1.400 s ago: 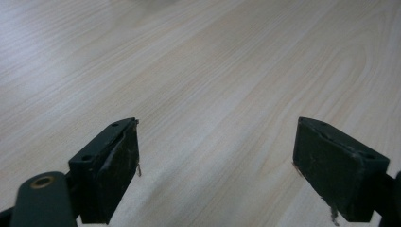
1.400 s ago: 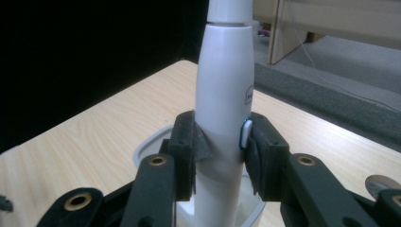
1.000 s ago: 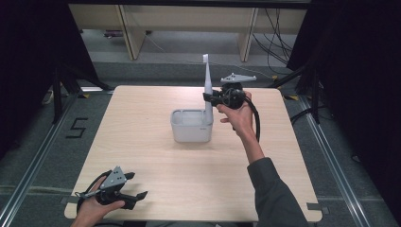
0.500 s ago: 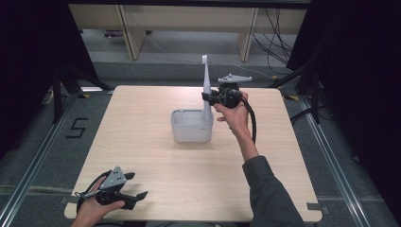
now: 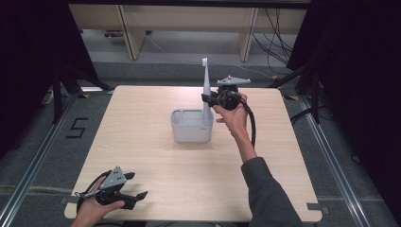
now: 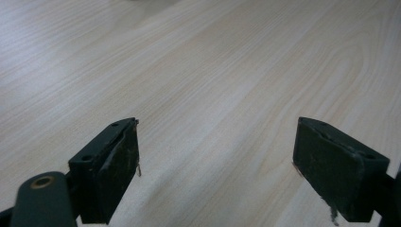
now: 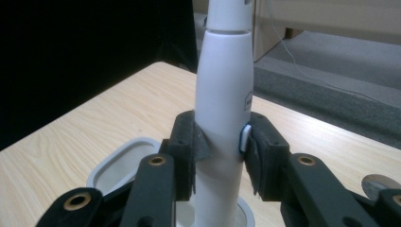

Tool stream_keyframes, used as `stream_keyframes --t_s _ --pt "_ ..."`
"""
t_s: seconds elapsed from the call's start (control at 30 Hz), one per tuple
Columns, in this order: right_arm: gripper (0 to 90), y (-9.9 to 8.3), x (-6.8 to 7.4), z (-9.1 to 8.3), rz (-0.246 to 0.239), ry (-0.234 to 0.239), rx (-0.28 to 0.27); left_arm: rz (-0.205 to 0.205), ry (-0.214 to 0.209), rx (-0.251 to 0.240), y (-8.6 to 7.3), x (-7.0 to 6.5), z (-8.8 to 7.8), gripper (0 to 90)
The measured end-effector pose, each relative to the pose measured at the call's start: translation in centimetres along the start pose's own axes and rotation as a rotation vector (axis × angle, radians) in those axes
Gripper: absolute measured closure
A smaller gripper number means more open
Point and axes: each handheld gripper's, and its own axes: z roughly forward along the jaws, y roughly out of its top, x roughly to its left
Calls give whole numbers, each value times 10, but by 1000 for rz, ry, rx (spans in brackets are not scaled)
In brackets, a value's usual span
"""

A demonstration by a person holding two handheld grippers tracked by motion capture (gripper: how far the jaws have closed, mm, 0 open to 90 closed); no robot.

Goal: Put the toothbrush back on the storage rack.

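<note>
A white electric toothbrush (image 5: 206, 90) stands upright with its lower end inside a light grey holder tub (image 5: 190, 126) at the table's middle. My right gripper (image 5: 208, 99) is shut on the toothbrush's handle (image 7: 222, 123), its black pads (image 7: 187, 146) pressing both sides. The tub's rim (image 7: 120, 163) shows below the jaws. My left gripper (image 5: 138, 198) rests low at the near left corner of the wooden table (image 5: 142, 156), held in a hand. Its jaws stand wide apart over bare wood, as the left gripper view shows (image 6: 217, 165), with nothing between them.
The table's far edge lies just behind the tub, with dark curtains on both sides and shelving legs (image 5: 130, 33) beyond. A black cable (image 5: 250, 123) trails from the right gripper along the forearm. Floor rails (image 5: 42, 156) run beside the table.
The right hand has shifted only slightly with the toothbrush still upright in its grip. The left gripper has stayed where it was.
</note>
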Motion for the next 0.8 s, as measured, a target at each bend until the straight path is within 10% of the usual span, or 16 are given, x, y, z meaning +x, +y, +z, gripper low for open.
stream_keyframes --t_s 0.8 --pt "667 -22 2 8 -27 -25 60 -11 0 0 -1 -1 1 150"
